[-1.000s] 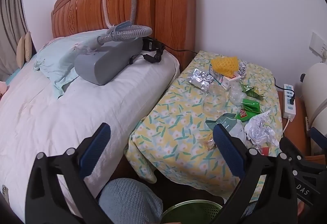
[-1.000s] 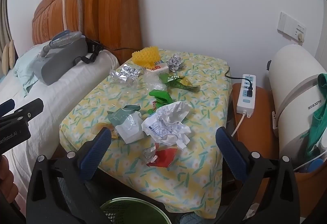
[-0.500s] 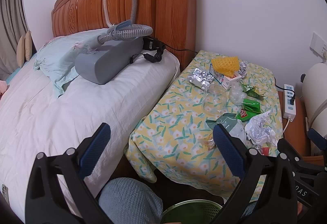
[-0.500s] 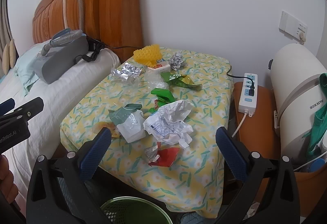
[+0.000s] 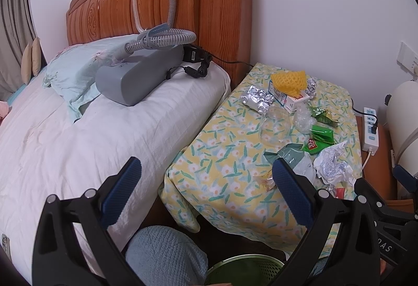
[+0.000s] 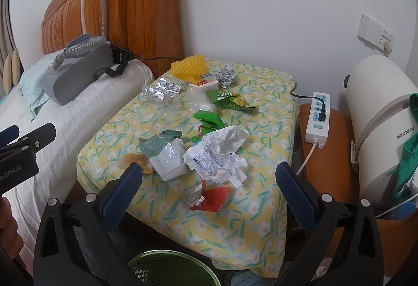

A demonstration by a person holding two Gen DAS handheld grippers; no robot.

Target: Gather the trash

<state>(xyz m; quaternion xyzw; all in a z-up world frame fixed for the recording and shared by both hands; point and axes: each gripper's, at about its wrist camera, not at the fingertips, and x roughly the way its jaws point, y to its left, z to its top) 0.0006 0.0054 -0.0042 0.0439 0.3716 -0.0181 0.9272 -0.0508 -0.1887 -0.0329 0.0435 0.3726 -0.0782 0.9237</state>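
- Across the left wrist view, the left gripper (image 5: 206,194) is hanging released and empty, jaws spread wide, over the gap between the bed (image 5: 78,134) and the worktop (image 5: 222,155). The trash is lying ahead and to its right: a crumpled white paper (image 5: 333,165), green wrappers (image 5: 322,133), a foil blister pack (image 5: 257,98) and a yellow foam net (image 5: 288,79). The green bin (image 5: 245,270) is sitting below, at the frame's bottom edge.
- Over the right wrist view, the right gripper (image 6: 209,186) is also hovering released and empty, near the worktop's front edge. The crumpled white paper (image 6: 219,152) and a red wrapper (image 6: 211,197) are lying just ahead, between the spread fingers; the bin (image 6: 169,270) is waiting directly beneath.
- Risk, as I judge it: the pieces are overlapping, so a pinch on the paper is likely to drag neighbours off the edge, missing the bin; clear plastic (image 6: 198,100) is hard to see and may slip.
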